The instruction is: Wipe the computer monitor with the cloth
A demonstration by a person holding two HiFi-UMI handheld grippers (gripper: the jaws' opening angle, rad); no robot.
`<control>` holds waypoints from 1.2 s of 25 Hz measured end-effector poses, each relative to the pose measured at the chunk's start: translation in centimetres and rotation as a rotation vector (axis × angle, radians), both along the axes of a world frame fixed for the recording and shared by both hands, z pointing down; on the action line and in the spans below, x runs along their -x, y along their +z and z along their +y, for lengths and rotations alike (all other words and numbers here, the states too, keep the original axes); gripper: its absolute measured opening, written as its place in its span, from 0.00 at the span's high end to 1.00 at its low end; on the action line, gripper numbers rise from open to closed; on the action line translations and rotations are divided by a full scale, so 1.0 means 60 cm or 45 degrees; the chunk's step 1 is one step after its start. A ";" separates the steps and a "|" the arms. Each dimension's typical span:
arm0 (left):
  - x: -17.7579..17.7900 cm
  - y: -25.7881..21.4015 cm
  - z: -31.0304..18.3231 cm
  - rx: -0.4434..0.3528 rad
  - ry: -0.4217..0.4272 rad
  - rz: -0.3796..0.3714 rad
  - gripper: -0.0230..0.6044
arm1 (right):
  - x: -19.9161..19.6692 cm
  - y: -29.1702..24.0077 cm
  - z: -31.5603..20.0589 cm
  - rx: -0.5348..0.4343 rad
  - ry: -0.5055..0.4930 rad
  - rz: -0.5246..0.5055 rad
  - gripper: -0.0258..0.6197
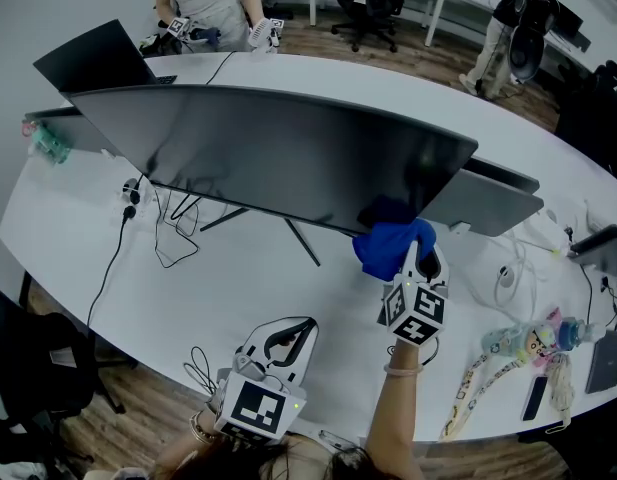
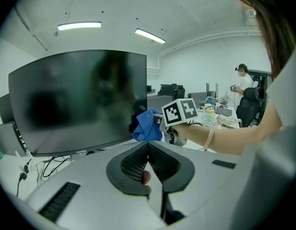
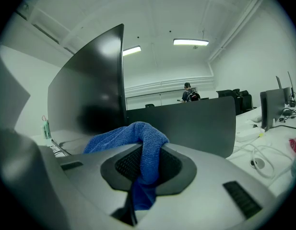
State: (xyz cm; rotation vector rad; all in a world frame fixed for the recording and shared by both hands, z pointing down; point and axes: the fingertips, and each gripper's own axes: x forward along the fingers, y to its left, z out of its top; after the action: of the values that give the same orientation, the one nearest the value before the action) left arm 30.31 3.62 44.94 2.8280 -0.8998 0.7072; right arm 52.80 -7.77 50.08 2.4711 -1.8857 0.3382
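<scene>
Head view: right gripper jaws clamped on blue cloth. Cloth bunched ahead of jaw tips, against curved monitor at 4 o'clock corner. Left gripper jaws together, empty, over white table at 6 o'clock.

We can read no word or number with certainty. The wide, curved black computer monitor carries a small pale brand mark on its lower bezel in the left gripper view, too small for us to spell out. The white cube on the right gripper and the white cube on the left gripper show only black-and-white square marker patterns, no letters. The pale printed lanyards bear print too blurred for us to read.
</scene>
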 end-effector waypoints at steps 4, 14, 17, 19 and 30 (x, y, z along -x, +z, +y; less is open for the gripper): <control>-0.004 0.002 0.000 0.001 0.009 -0.001 0.95 | -0.001 0.011 0.000 0.015 -0.002 -0.010 0.86; -0.010 0.004 0.000 0.008 0.022 -0.004 0.95 | 0.001 0.036 -0.001 0.051 -0.004 -0.033 0.86; -0.010 0.005 -0.001 0.010 0.019 -0.009 0.95 | 0.001 0.044 -0.001 0.060 -0.004 -0.042 0.86; -0.011 0.007 -0.001 0.011 0.020 -0.012 0.95 | 0.000 0.046 -0.001 0.061 -0.004 -0.046 0.86; -0.016 0.010 0.001 0.014 0.034 -0.016 0.95 | 0.002 0.071 -0.002 0.102 -0.001 -0.059 0.86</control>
State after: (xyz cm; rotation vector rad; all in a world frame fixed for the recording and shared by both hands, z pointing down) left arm 31.25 3.67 45.53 2.8346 -0.8587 0.7313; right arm 52.69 -7.88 54.35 2.4317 -1.8509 0.4655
